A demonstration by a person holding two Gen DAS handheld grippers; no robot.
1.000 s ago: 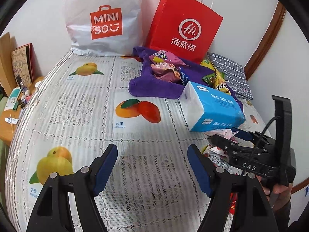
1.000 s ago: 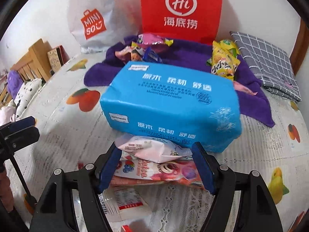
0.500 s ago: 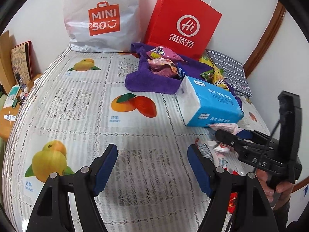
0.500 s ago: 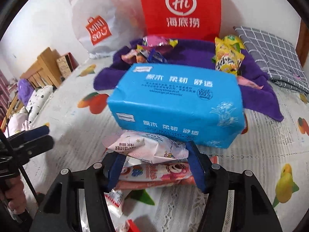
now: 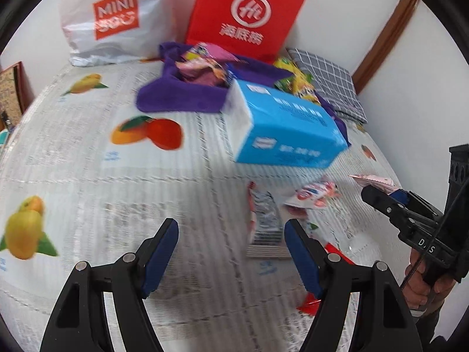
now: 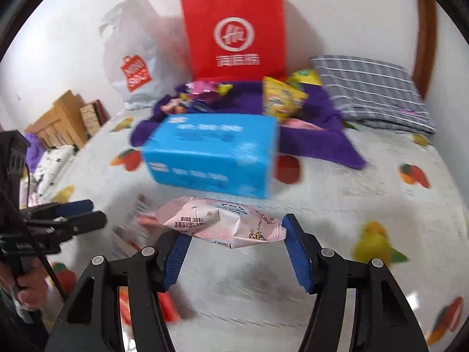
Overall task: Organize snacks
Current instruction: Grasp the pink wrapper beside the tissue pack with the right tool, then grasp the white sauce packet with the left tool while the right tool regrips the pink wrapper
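My right gripper (image 6: 234,242) is shut on a pale pink snack packet (image 6: 219,223) and holds it lifted above the bed; the gripper (image 5: 381,195) and packet (image 5: 373,180) also show at the right of the left wrist view. My left gripper (image 5: 231,252) is open and empty, low over the bedcover; it shows at the left of the right wrist view (image 6: 85,214). Loose snack packets (image 5: 263,220) lie just ahead of it. More snacks (image 6: 281,99) rest on a purple towel (image 6: 316,143) behind a blue tissue pack (image 6: 211,154).
A red paper bag (image 6: 234,32) and a white Miniso bag (image 6: 133,67) stand against the wall. A grey checked cloth (image 6: 375,88) lies at the back right. The fruit-print bedcover (image 5: 88,176) spreads left. Wooden furniture (image 6: 61,117) stands beyond the bed's left edge.
My right gripper has closed on the pink packet, lifted it off the pile and drawn back from the tissue pack. My left gripper has swung right toward the loose packets.
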